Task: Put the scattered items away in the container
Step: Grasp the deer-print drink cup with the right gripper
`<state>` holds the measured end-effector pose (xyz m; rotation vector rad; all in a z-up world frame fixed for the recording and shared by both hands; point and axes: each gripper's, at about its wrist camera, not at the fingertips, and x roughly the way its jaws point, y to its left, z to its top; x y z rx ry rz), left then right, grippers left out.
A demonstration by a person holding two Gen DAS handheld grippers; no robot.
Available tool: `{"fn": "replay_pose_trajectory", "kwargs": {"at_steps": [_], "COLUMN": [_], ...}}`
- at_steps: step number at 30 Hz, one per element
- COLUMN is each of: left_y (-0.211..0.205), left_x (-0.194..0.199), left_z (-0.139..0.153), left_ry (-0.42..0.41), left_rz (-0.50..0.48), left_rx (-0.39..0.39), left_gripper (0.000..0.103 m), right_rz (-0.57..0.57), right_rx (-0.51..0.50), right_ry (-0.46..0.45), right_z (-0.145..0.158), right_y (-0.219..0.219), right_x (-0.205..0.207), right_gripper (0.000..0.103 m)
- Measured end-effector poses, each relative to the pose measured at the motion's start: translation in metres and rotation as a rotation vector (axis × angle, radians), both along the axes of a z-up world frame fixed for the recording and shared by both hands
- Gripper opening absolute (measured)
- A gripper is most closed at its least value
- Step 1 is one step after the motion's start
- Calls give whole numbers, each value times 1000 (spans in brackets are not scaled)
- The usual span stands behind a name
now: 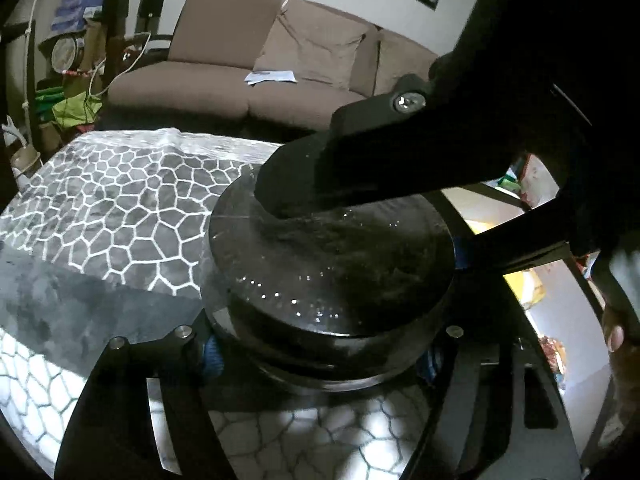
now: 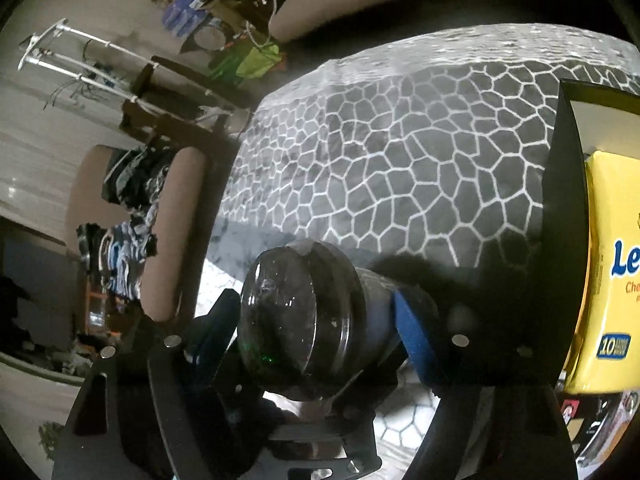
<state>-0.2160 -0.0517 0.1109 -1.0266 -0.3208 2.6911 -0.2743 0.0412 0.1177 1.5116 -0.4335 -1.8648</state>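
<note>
As it stands now: both tongs are crowded on one jar (image 1: 332, 264), a clear round one with dark stuff inside. It sits at the near edge of the patterned cloth (image 1: 120, 200).
Step in hand: the grab, I'd say. Nothing has gone toward the box yet.
Left tongs (image 1: 322, 358): about mid-open. The blue pads (image 1: 212, 356) sit against the jar's sides, so it looks clamped.
Right tongs (image 2: 312, 326): wider, and straddling the same jar from the other side. One blue pad lies on the jar body. Can't tell if the other finger presses or just sits beside the rim.
Container (image 2: 560, 240): a black box just to the right of the jar, w/ a yellow packet (image 2: 612, 260) already in it (plus smth darker below, too blurred to name).
Next move, prob.: one pair has to own the grip, since two on a smooth round jar may twist it. Then lift clear of the box wall, carry it right and lower it beside the packet.
</note>
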Motion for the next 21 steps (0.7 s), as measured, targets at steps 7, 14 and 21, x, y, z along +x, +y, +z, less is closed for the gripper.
{"fn": "replay_pose_trajectory", "kwargs": {"at_steps": [7,14,21], "left_y": [-9,-19,-22], "left_x": [36,101,189], "left_z": [30,47,38], "left_ry": [6,-25,-62], "left_rz": [5,4,-4], "left_rx": [-8,-41,-21], "left_gripper": [70,70,70], "right_rz": [9,17,38], "right_rx": [-60,-122,-139], "right_ry": [-12,-59,-100], "right_z": [27,34,17], "right_y": [-3,-10,-8], "right_x": [37,100,183], "right_gripper": [81,82,84]}}
